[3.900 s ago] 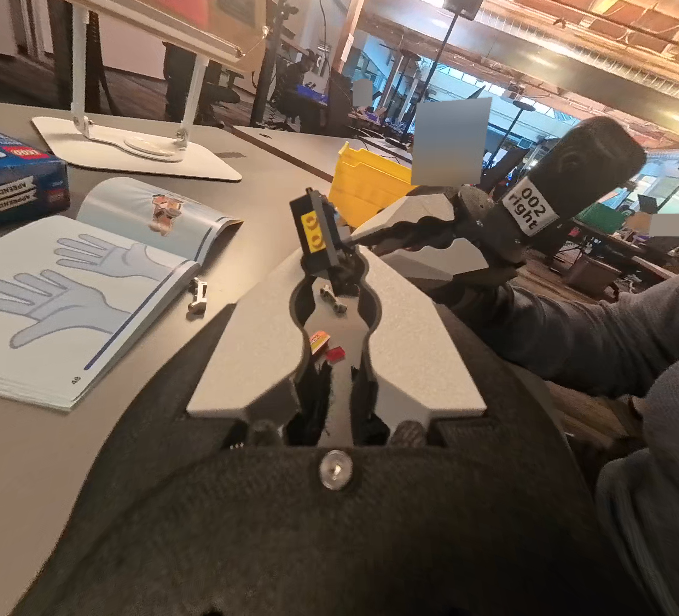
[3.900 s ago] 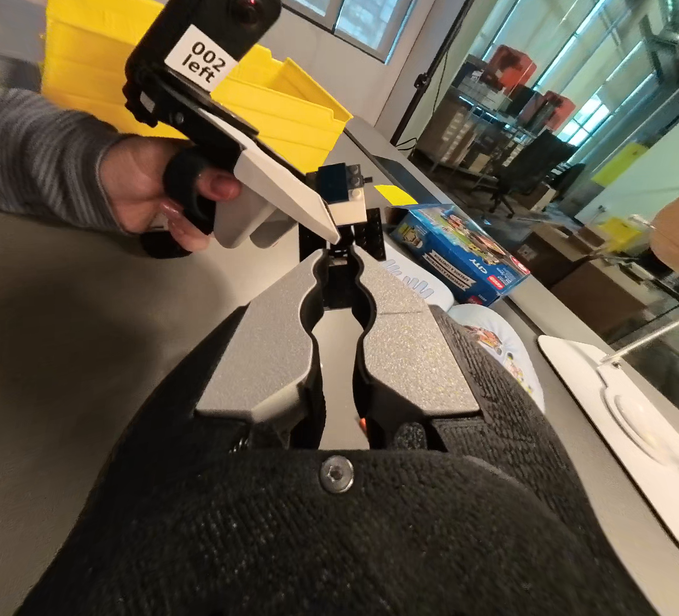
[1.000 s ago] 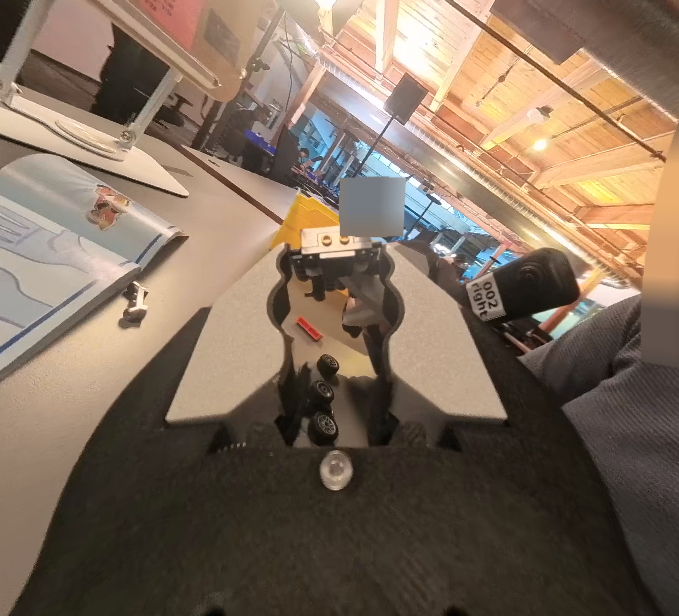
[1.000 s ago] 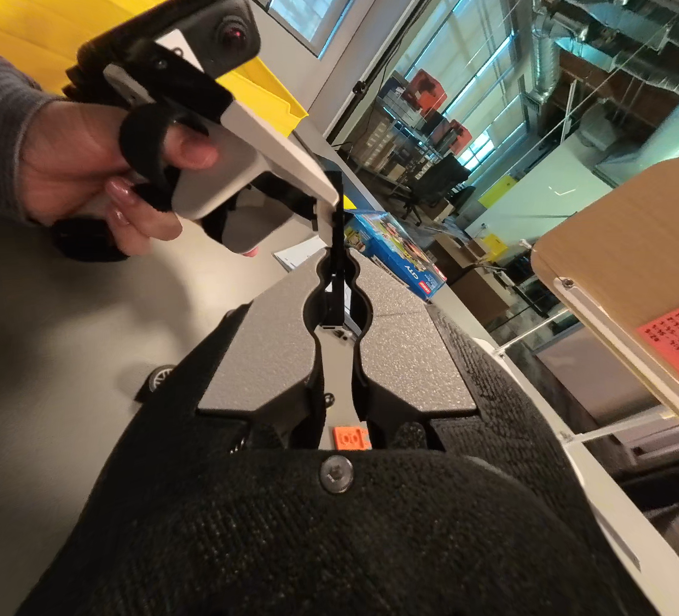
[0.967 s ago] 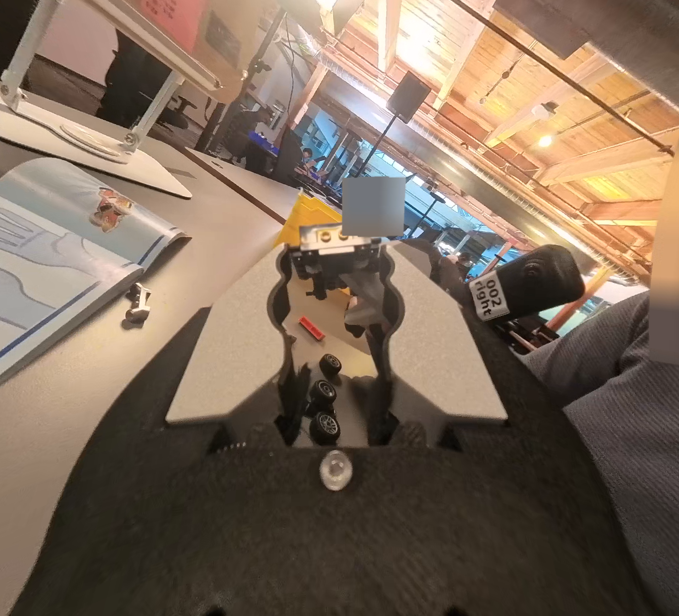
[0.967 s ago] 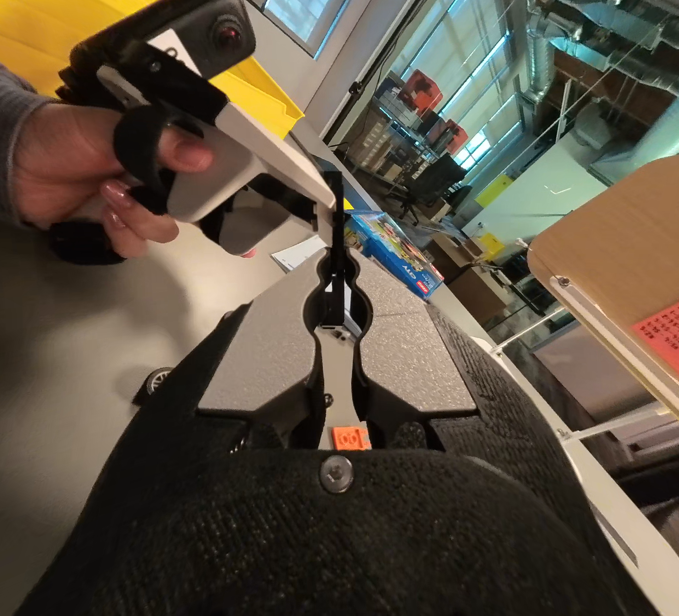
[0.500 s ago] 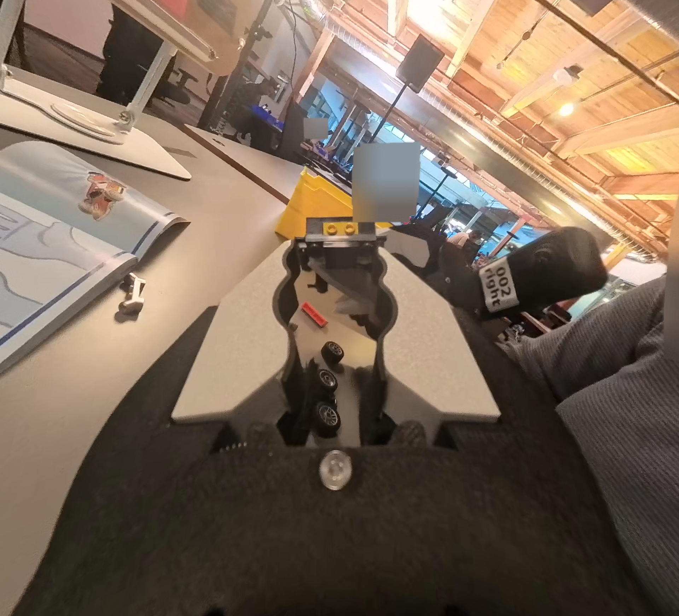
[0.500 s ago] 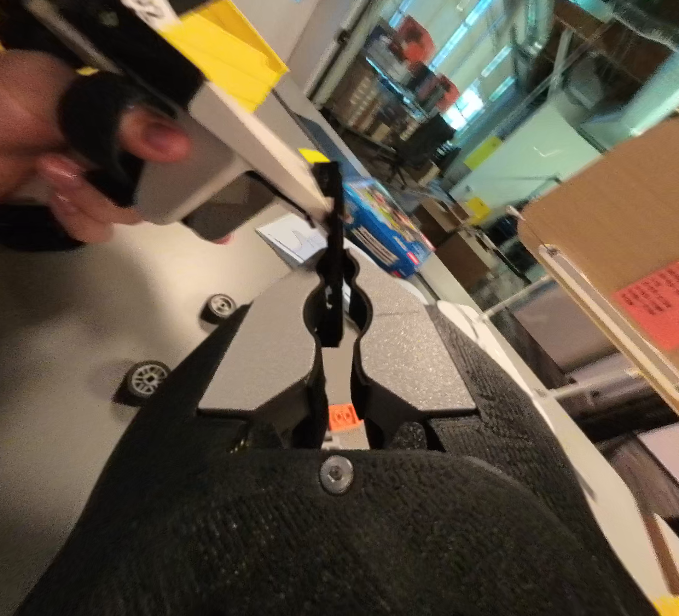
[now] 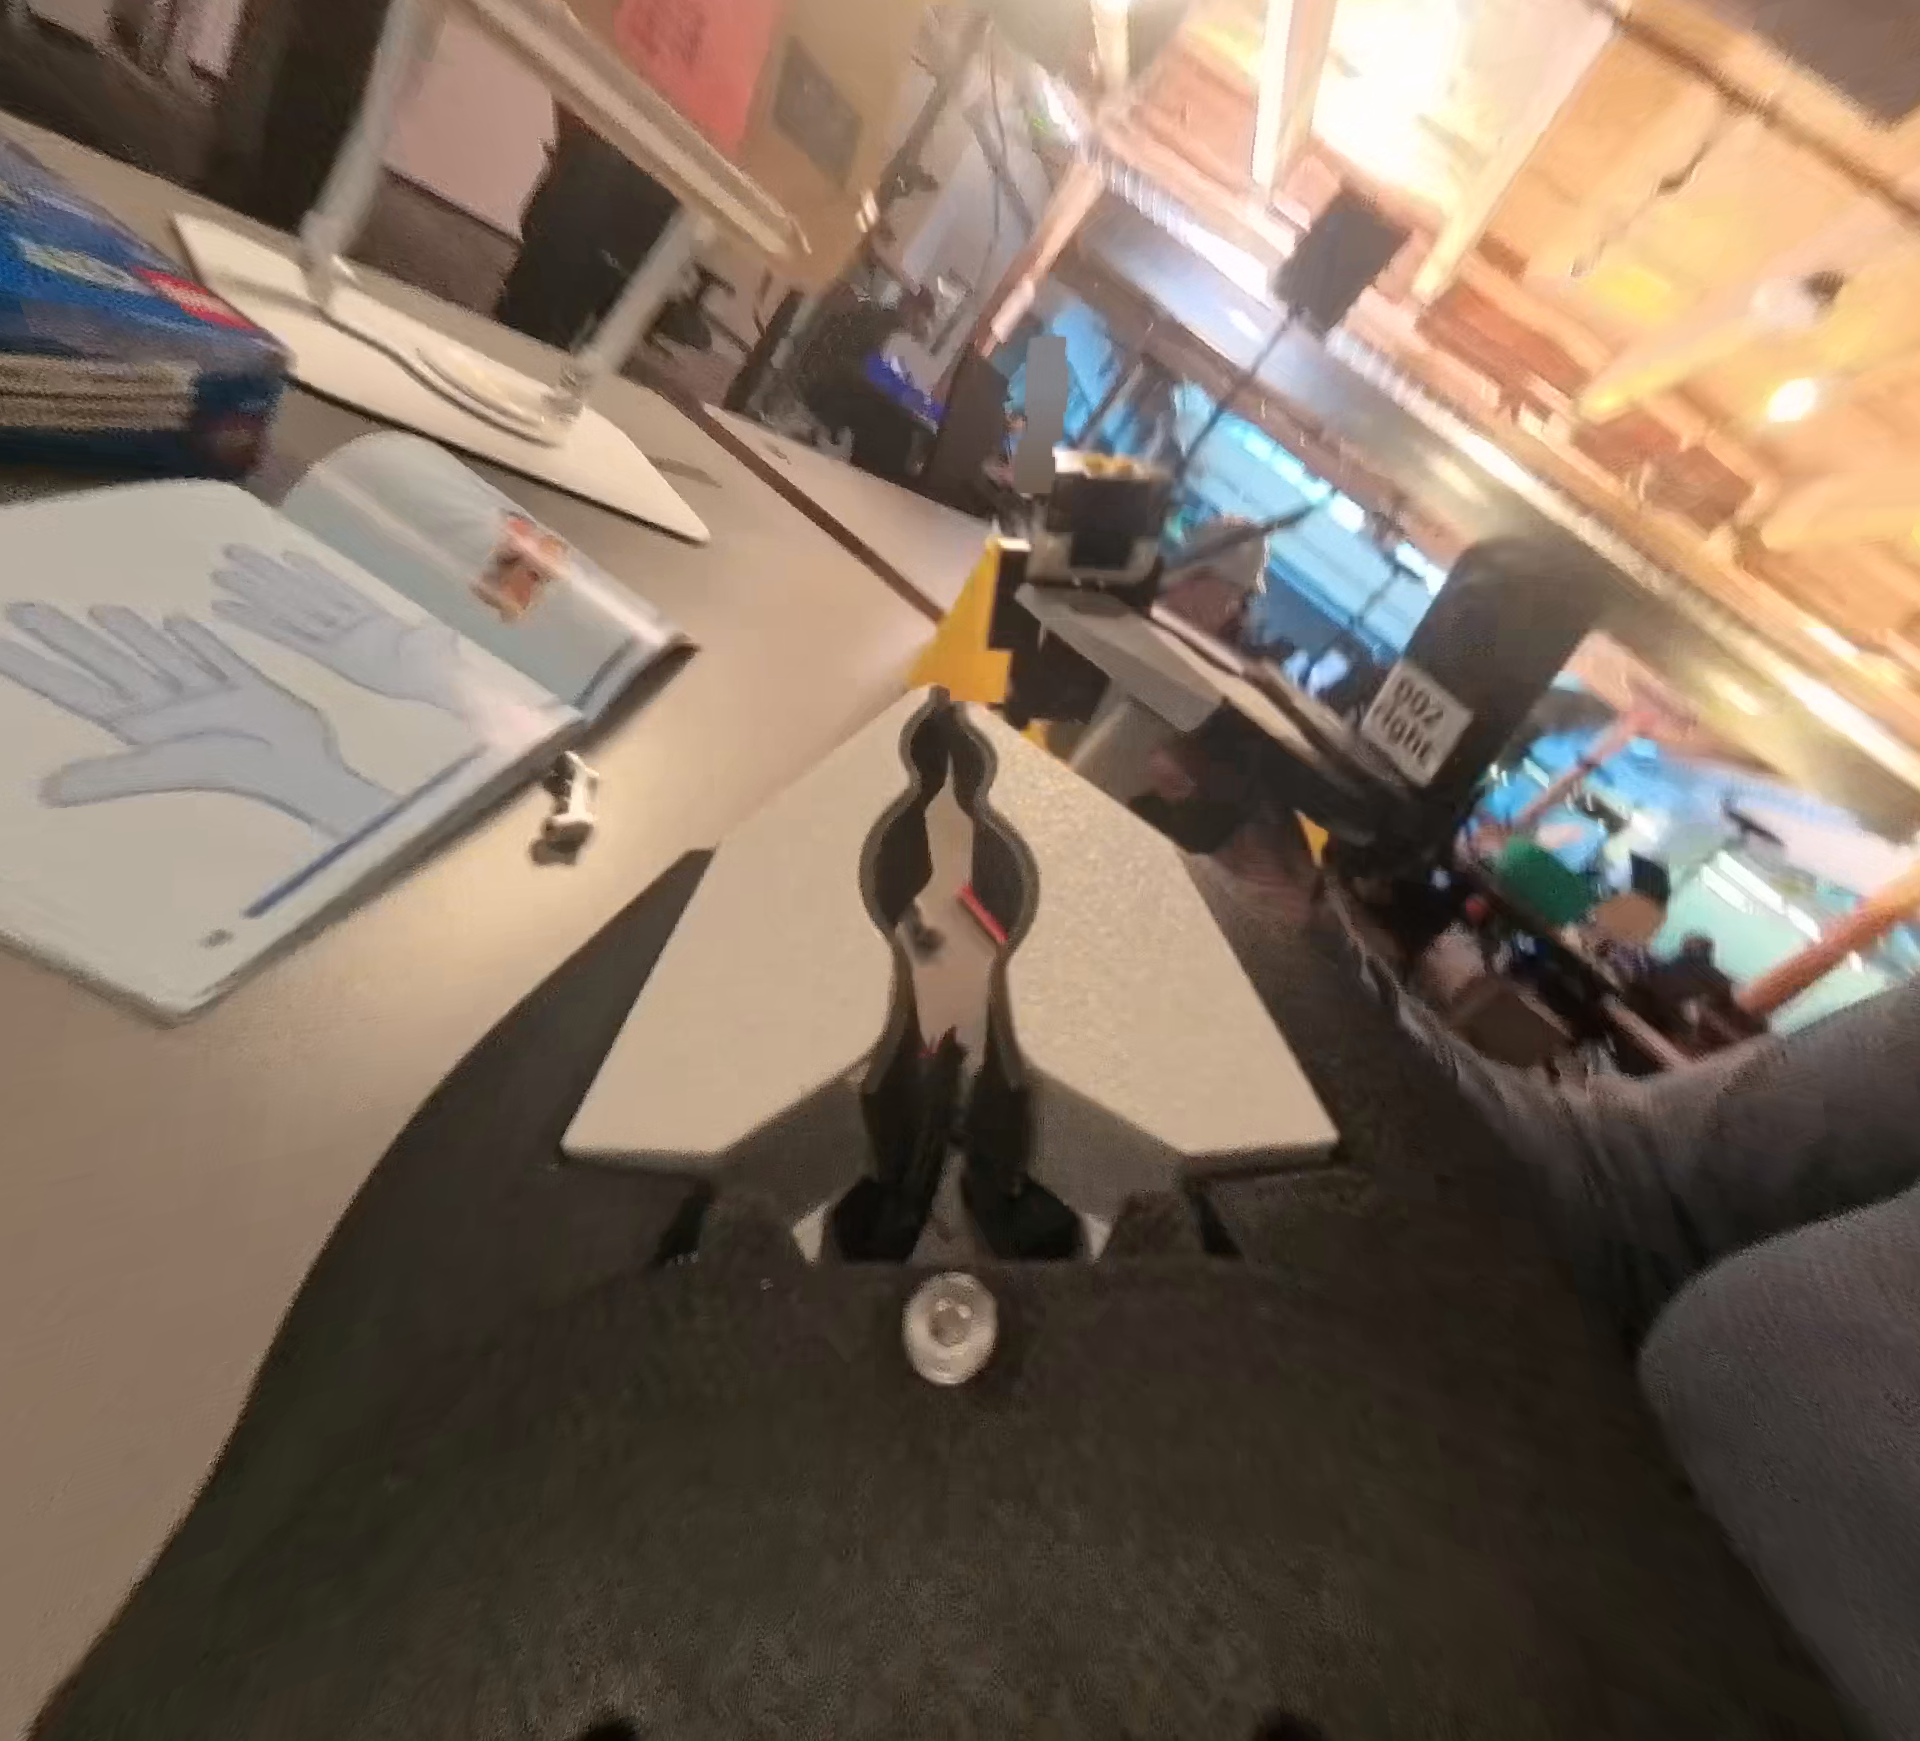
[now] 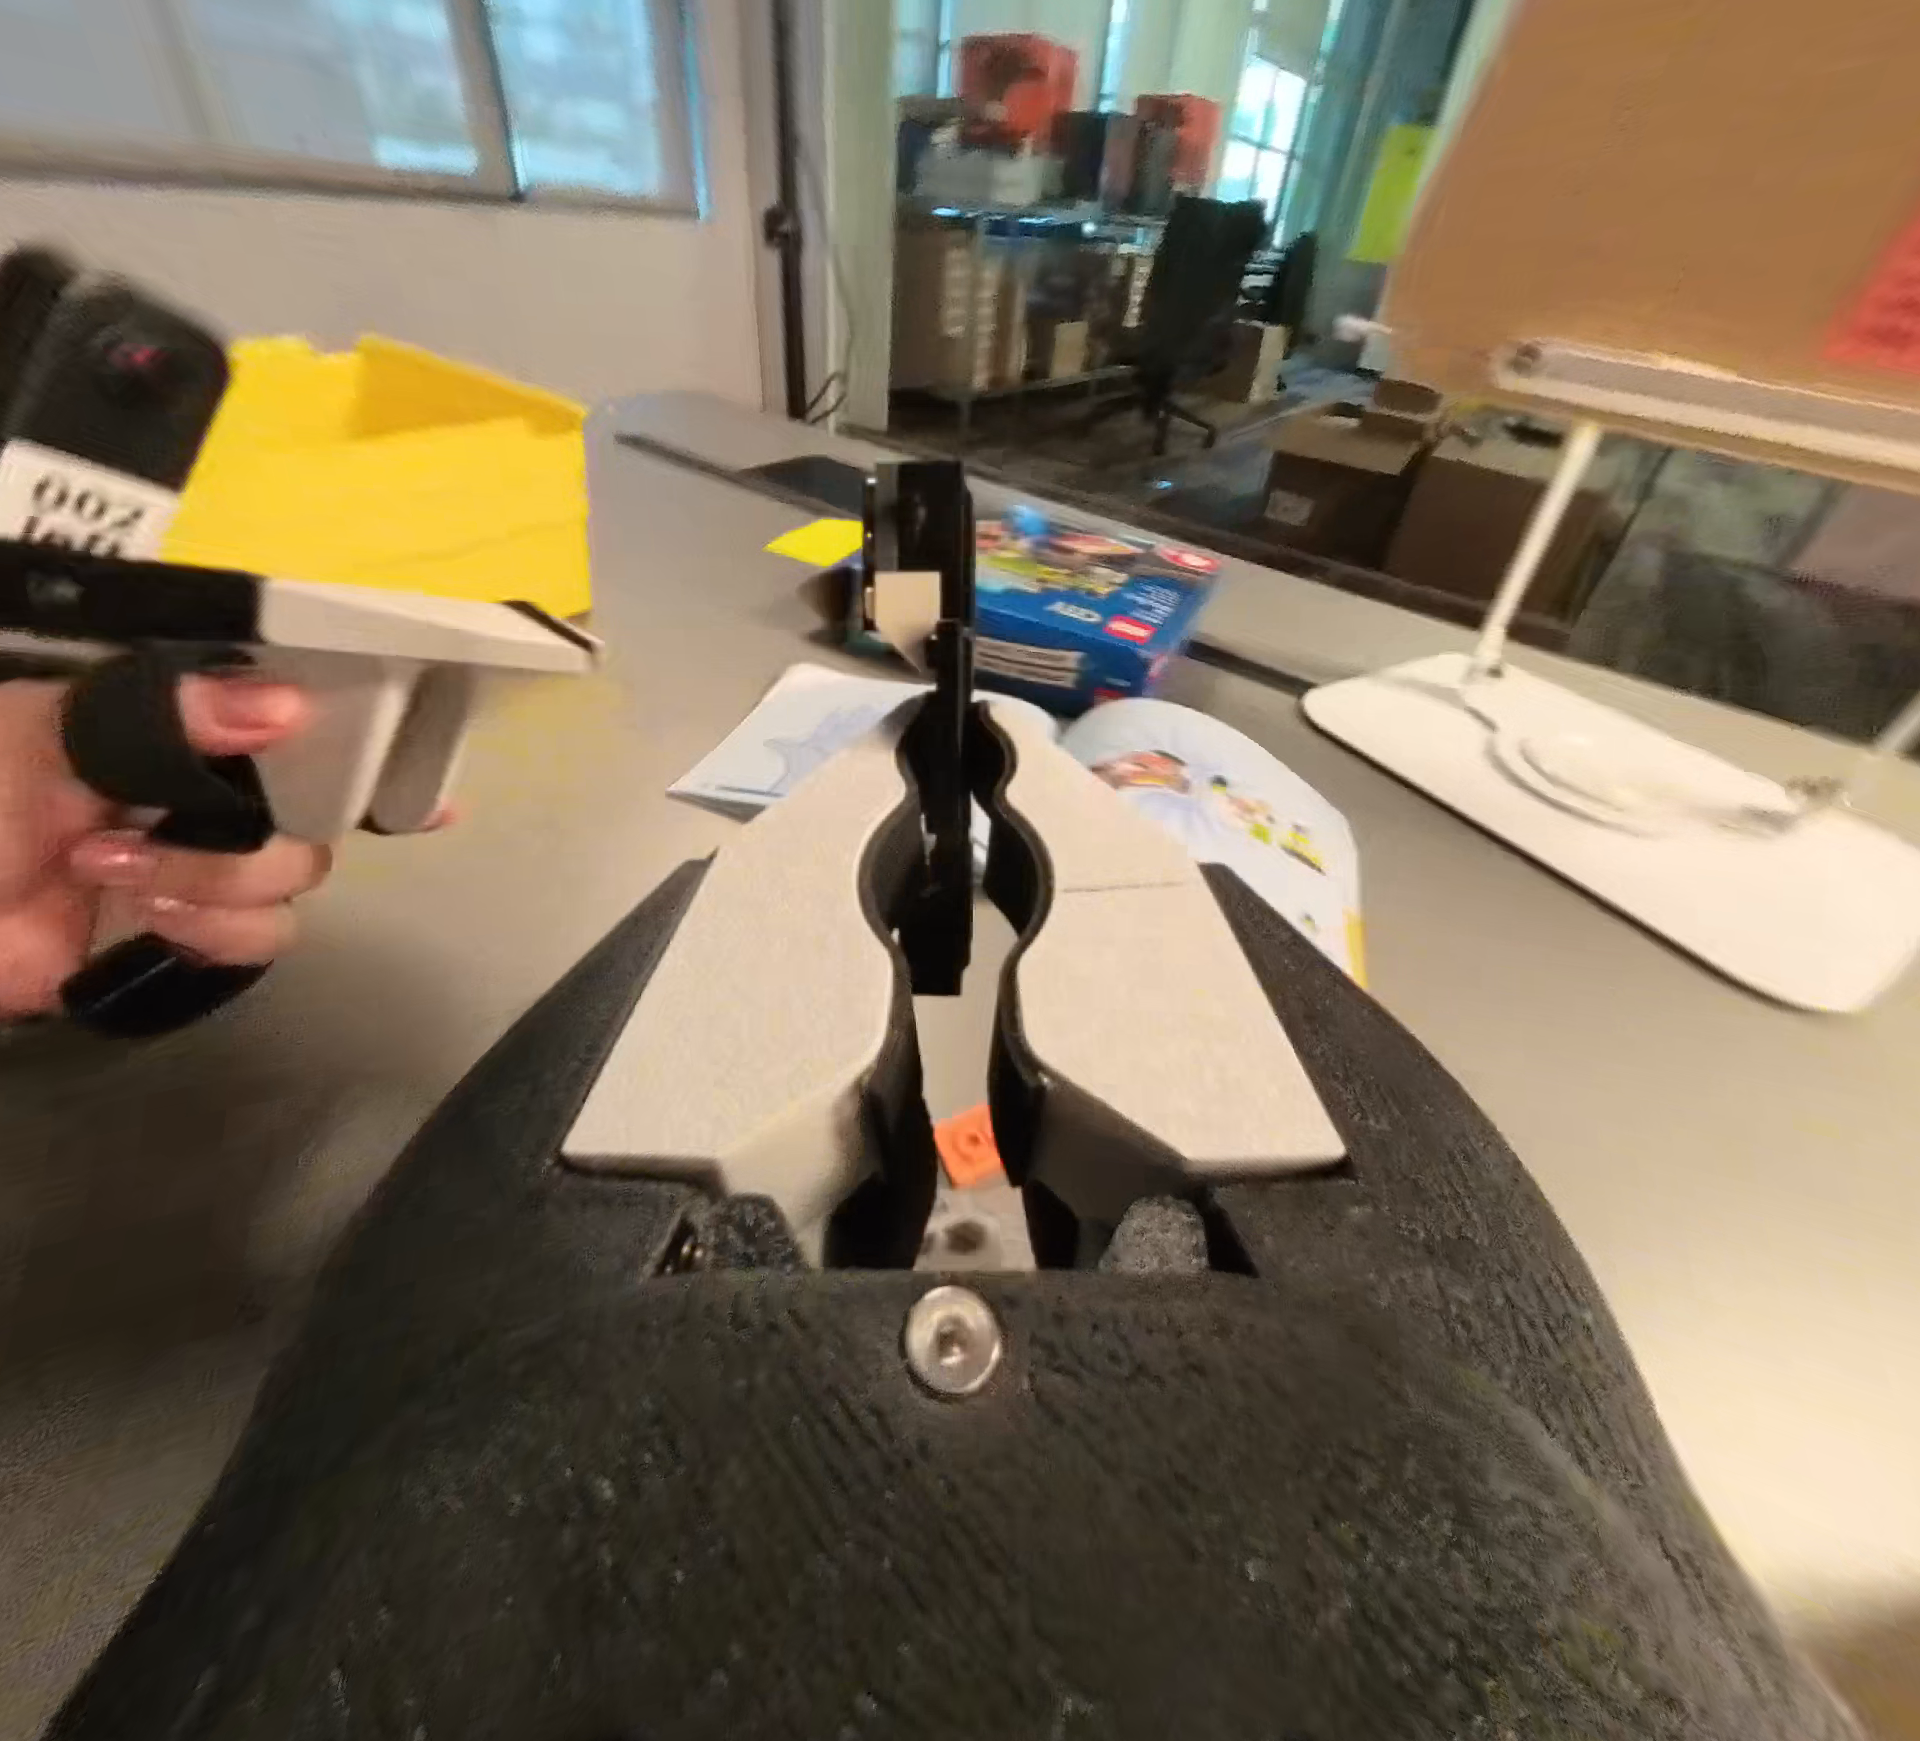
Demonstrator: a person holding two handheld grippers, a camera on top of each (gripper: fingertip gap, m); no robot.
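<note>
Right gripper (image 10: 938,715) level, clamping black brick assembly (image 10: 935,756).

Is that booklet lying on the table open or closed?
Open. The booklet lies spread flat on the table, with two pages showing: one with pale hand outlines, and the other curling up from the fold.

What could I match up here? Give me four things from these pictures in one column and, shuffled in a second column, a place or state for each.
Things:
1. black brick assembly
2. left gripper
3. orange brick
4. blue toy box

Places or states:
A. on the table behind the open booklet
B. shut, nothing between its fingertips
C. clamped on edge between the right gripper fingers
D. flat on the table, seen low between the right gripper's fingers

Pairs: 1-C, 2-B, 3-D, 4-A
</note>
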